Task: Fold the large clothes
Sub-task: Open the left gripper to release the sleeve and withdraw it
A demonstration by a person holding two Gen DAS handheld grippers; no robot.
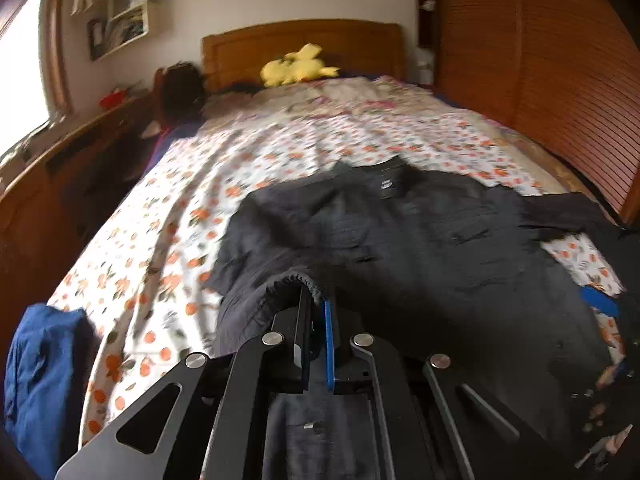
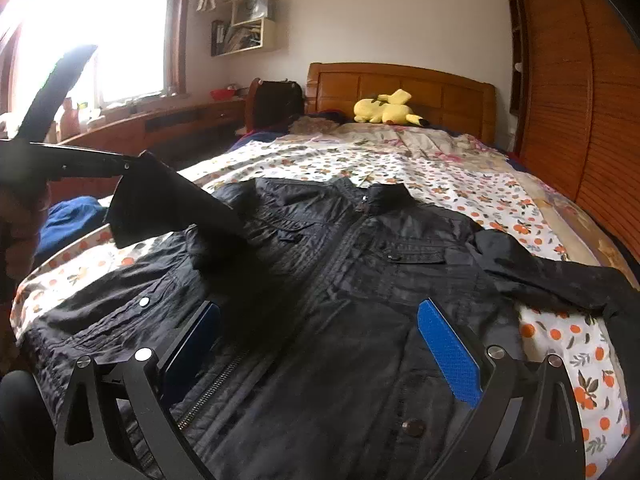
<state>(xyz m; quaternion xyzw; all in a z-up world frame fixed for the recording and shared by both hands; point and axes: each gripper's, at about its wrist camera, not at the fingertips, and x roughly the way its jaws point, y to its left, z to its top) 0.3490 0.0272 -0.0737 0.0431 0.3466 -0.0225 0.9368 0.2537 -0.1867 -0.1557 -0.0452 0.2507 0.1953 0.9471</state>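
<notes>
Jacket [image 2: 360, 280] flat on bed [image 2: 460, 184], front up, zipped; left sleeve [image 2: 168, 204] lifted, cuff clamped in left gripper [image 1: 316, 320]; right gripper [image 2: 320, 344] jaws apart, hovering over hem

Risk: thin cuff slips from pinch mid-fold; slick fabric drags, body bunches

Neck label [image 1: 386, 184] blurred, unreadable; no other writing legible

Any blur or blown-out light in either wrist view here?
Left wrist: motion blur smears the floral bedspread and black jacket; the window is blown out. Right wrist: sharper, jacket zipper legible, but window glare washes out the upper left.
</notes>
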